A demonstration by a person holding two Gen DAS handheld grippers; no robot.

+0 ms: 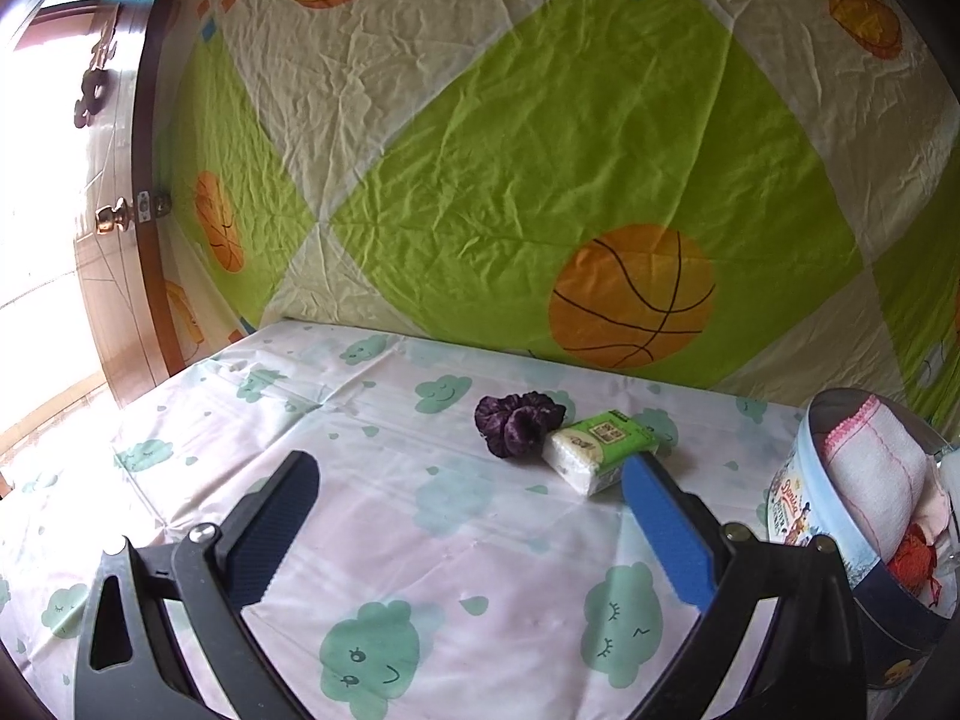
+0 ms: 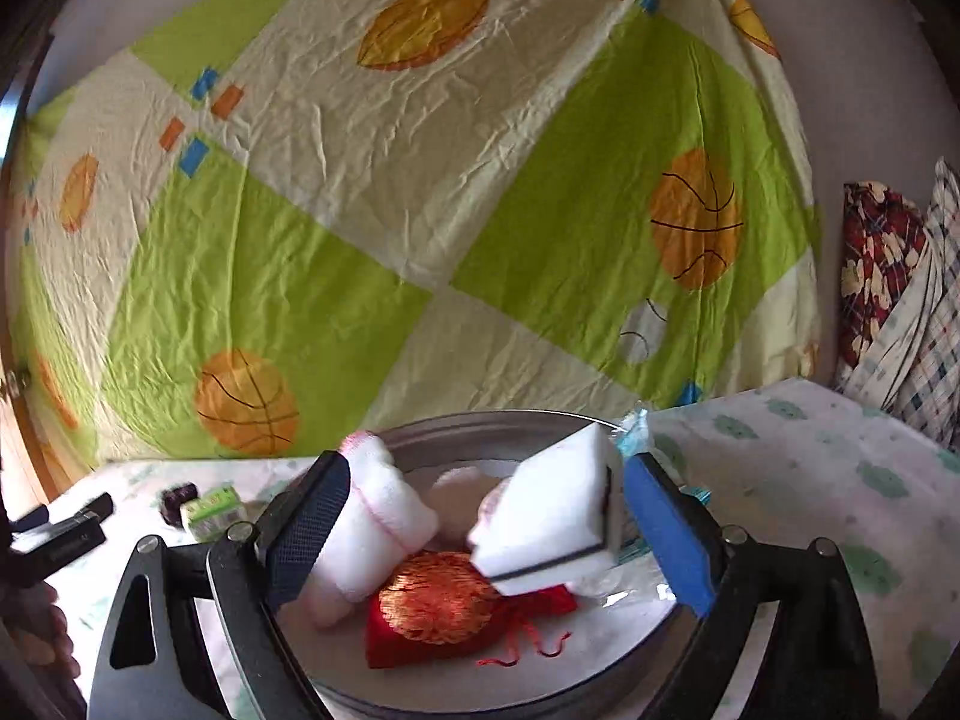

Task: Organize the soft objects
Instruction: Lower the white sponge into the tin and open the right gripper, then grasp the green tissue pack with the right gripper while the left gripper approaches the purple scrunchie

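Observation:
My right gripper (image 2: 480, 486) is open above a round tin (image 2: 480, 426). A white sponge (image 2: 552, 510) with a dark edge rests tilted against its right finger (image 2: 669, 531), loose between the jaws. In the tin lie a rolled white towel (image 2: 372, 516), a red and gold pouch (image 2: 444, 600) and a pale pink soft item (image 2: 462, 498). My left gripper (image 1: 468, 480) is open and empty over the table. Beyond it lie a purple scrunchie (image 1: 516, 423) and a green tissue pack (image 1: 600, 450), touching each other. The tin also shows at the right of the left wrist view (image 1: 804, 480).
The table carries a white cloth with green clouds (image 1: 420, 540). A sheet with basketball prints (image 1: 540, 150) hangs behind it. A wooden door (image 1: 120, 240) stands at the left. Patterned fabrics (image 2: 900, 300) are stacked at the far right.

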